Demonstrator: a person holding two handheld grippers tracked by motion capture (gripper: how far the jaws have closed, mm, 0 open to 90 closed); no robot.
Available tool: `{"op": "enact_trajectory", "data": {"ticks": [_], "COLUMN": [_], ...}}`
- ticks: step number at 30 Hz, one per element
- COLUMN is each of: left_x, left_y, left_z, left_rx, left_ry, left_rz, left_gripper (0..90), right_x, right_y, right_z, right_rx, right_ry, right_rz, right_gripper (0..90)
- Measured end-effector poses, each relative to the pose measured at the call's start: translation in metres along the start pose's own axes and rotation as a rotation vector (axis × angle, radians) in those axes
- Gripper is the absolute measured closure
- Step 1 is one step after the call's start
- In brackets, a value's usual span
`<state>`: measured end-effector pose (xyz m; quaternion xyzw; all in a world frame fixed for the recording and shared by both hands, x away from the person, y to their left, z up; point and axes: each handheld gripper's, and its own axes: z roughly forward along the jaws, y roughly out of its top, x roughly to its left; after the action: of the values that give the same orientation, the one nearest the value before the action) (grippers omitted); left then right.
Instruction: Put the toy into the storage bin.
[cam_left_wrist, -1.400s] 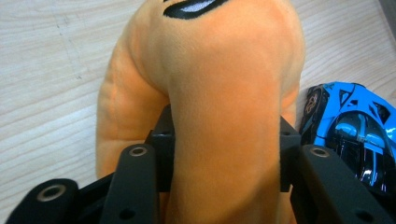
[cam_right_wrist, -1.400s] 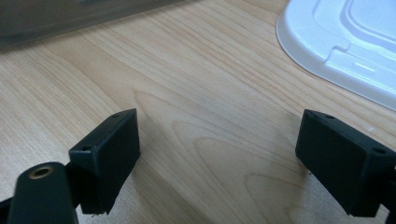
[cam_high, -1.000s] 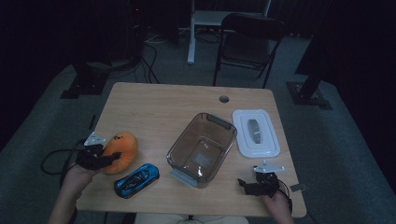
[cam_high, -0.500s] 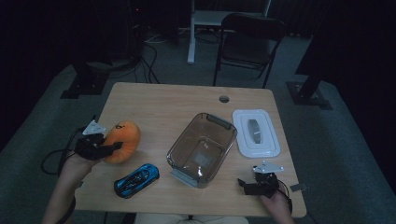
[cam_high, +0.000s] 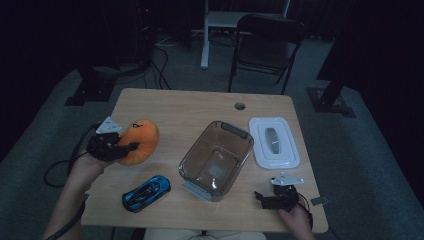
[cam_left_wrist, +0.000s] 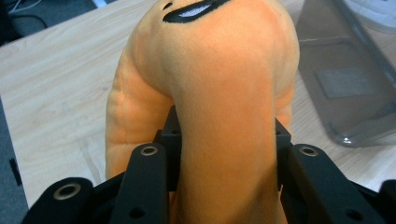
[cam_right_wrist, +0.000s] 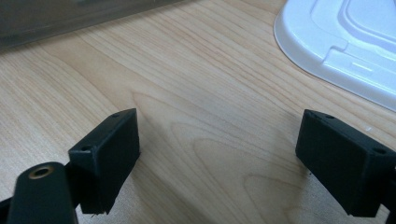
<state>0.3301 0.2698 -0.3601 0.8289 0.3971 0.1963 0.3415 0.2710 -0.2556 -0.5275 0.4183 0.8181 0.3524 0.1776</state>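
My left gripper had its fingers pinched tight into the orange plush toy, which bulged round them. Since a second earlier I had carried the toy up off the table (it had lain beside the blue toy car) and a little farther from me. It hung near the table's left edge, bare wood between it and the clear container. My right gripper had not moved, fingers wide apart and empty, near the white lid.
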Motion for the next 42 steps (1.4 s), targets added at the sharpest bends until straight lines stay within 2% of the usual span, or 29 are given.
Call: {"op": "enact_trajectory", "data": {"ticks": [9,26,38,42], "left_x": [-0.009,-0.038,-0.058,-0.070], "left_y": [0.025,0.073,0.096,0.108], "left_z": [-0.003,0.003,0.015,0.023], "left_rx": [-0.027,-0.056,-0.055,-0.059], "left_ry": [-0.023,-0.086,-0.128,-0.153], "left_rz": [0.048,0.158,0.208,0.233], "left_gripper": [64.7,64.6,64.6,64.5], "right_x": [0.000,0.000,0.000,0.000], "right_y": [0.000,0.000,0.000,0.000], "right_z": [0.000,0.000,0.000,0.000], "right_rx": [0.000,-0.001,-0.001,0.000], "right_ry": [0.000,0.000,0.000,0.000], "right_rz": [0.001,0.001,0.001,0.001], "right_gripper": [13.1,13.1,13.1,13.1]}}
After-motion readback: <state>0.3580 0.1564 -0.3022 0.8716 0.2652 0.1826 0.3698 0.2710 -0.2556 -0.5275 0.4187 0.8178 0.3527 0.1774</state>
